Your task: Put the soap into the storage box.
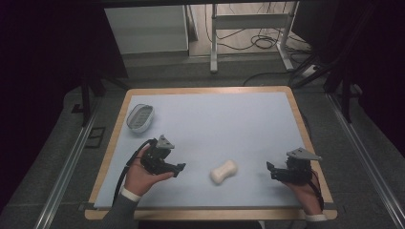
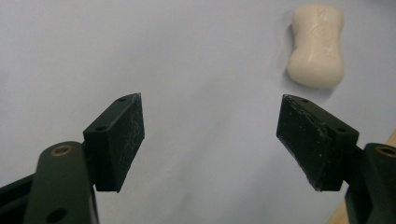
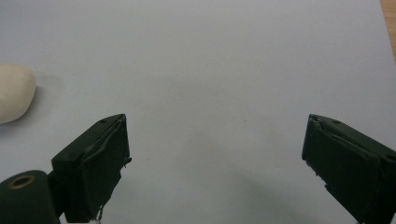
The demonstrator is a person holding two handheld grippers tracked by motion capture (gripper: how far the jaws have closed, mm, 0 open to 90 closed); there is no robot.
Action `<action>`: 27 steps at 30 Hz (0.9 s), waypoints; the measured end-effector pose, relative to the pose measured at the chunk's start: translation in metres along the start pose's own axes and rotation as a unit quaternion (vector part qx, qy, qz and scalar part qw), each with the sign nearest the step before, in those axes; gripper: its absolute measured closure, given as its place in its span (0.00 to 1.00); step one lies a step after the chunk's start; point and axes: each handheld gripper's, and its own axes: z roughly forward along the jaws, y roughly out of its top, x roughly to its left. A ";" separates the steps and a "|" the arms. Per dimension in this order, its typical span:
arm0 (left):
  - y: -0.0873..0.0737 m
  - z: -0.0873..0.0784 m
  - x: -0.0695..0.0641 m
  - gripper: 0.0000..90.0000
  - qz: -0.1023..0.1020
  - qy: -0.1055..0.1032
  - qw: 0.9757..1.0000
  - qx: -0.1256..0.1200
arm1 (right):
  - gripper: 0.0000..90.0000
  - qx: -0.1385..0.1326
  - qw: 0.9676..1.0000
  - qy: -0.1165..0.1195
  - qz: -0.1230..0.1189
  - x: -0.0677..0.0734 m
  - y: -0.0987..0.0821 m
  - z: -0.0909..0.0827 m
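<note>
A cream bar of soap (image 1: 223,172) lies on the pale blue table top (image 1: 215,124) near the front, between my two grippers. My left gripper (image 1: 179,168) is held in a hand to the left of the soap, pointing toward it, jaws open and empty. In the left gripper view (image 2: 210,126) the soap (image 2: 316,46) lies ahead and to the right of the jaws. My right gripper (image 1: 270,170) sits to the right of the soap, open with nothing between its jaws (image 3: 215,144); the soap's end (image 3: 14,91) shows at that view's left edge.
A white oval soap dish (image 1: 140,117) with a slotted insert stands at the table's back left. The table has a wooden rim (image 1: 305,138). Behind it are a metal stand's legs (image 1: 214,47) and cables on the floor.
</note>
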 end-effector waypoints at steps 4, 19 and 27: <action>0.007 0.003 -0.006 0.26 0.006 -0.003 1.000 -0.001 | 0.08 0.000 1.000 -0.002 0.003 -0.001 0.000 0.000; 0.029 0.025 -0.031 0.28 0.024 -0.023 0.999 0.017 | 0.08 0.002 1.000 0.002 -0.006 0.004 0.001 0.001; 0.036 0.038 -0.037 0.27 0.023 -0.038 0.999 0.027 | 0.08 0.001 1.000 0.002 -0.001 0.003 0.001 0.002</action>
